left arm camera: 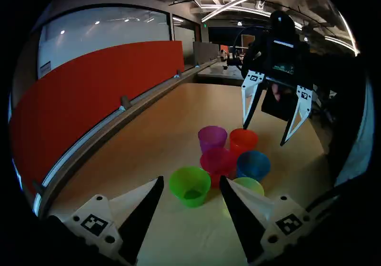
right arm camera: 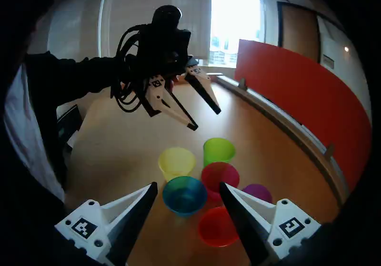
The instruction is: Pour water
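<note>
Several coloured plastic cups stand clustered upright on the wooden table (left arm camera: 157,137). In the left gripper view the green cup (left arm camera: 190,192) is nearest, with the pink (left arm camera: 216,161), purple (left arm camera: 212,136), orange (left arm camera: 243,140), blue (left arm camera: 253,164) and yellow (left arm camera: 250,185) cups behind it. My left gripper (left arm camera: 190,180) hovers open just in front of the green cup, holding nothing. My right gripper (left arm camera: 264,134) hangs open above the orange cup on the far side. In the right gripper view the blue cup (right arm camera: 185,195) sits between my right gripper's (right arm camera: 187,185) fingers, untouched. The left gripper (right arm camera: 206,119) hangs open beyond the green cup (right arm camera: 219,151).
An orange partition (left arm camera: 95,90) with a metal rail (left arm camera: 124,116) runs along one long side of the table. A person's dark sleeve (right arm camera: 71,80) holds the left gripper. A dark object (right arm camera: 69,118) sits off the table's other side.
</note>
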Motion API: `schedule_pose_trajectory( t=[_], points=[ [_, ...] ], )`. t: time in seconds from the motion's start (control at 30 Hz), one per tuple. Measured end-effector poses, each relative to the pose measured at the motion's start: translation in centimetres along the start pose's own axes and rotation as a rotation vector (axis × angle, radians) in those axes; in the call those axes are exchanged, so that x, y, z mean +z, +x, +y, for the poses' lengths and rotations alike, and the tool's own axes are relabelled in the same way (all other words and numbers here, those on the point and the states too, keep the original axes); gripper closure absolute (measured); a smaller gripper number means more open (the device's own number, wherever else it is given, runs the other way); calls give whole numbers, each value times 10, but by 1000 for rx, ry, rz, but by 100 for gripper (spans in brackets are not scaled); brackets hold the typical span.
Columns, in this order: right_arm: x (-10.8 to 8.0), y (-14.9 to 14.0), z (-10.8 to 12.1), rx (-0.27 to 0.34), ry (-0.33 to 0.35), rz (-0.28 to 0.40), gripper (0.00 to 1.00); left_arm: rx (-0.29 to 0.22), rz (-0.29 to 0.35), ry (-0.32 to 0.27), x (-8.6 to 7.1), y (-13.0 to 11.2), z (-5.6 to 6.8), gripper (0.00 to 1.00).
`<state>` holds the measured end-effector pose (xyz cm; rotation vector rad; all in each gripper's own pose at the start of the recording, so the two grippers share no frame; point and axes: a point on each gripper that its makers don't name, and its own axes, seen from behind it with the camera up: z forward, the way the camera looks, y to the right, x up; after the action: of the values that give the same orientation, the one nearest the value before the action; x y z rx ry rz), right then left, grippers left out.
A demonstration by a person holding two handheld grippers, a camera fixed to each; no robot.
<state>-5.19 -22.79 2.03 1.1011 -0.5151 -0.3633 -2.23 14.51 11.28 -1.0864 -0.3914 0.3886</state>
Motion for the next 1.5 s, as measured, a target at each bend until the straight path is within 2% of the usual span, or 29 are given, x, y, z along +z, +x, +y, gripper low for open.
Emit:
schedule_pose_trajectory(
  t=[0.37,1.03,1.5],
  points=[
    [13,-14,-1,-2,5,-27,0,18,-48,-23,13,-18,3,14],
    [28,-33,-3,-4,5,-69,0,41,-113,-43,34,-34,3,14],
    [38,-44,-2,-7,0,-96,0,52,-131,-44,44,-39,1,14]
  ],
)
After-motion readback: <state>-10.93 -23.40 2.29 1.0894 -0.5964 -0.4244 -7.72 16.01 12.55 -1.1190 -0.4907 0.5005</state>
